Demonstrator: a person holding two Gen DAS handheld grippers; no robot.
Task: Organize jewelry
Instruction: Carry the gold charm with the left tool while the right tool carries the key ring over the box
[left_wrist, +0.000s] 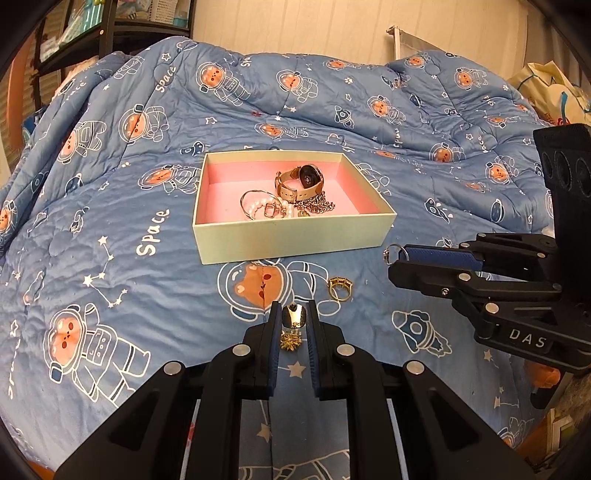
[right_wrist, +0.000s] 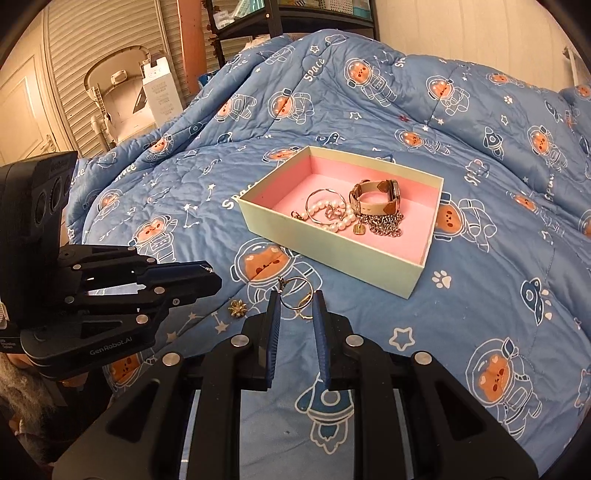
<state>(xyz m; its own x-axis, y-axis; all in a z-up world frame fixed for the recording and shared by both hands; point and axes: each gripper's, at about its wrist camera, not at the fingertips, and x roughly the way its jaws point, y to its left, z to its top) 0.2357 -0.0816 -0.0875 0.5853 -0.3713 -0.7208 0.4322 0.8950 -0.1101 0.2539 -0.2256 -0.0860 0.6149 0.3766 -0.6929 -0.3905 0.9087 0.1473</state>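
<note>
A pale green box (left_wrist: 295, 236) with a pink lining lies on the blue quilt; it also shows in the right wrist view (right_wrist: 332, 251). It holds a watch (left_wrist: 301, 181), a pearl bracelet (left_wrist: 264, 208) and a chain (left_wrist: 317, 205). My left gripper (left_wrist: 293, 314) is shut on a gold oval earring (left_wrist: 293, 317), with a gold flower stud (left_wrist: 291, 341) on the quilt below. My right gripper (right_wrist: 297, 304) is shut on a thin hoop earring (right_wrist: 295, 293); it shows at the right of the left wrist view (left_wrist: 397, 254). A gold ring (left_wrist: 340, 288) lies on the quilt.
The quilt (left_wrist: 147, 295) covers the whole bed. A black shelf rack (left_wrist: 110, 33) stands behind at the left. A white chair and a carton (right_wrist: 159, 92) stand beside the bed. A printed bag (left_wrist: 546, 92) sits at the far right.
</note>
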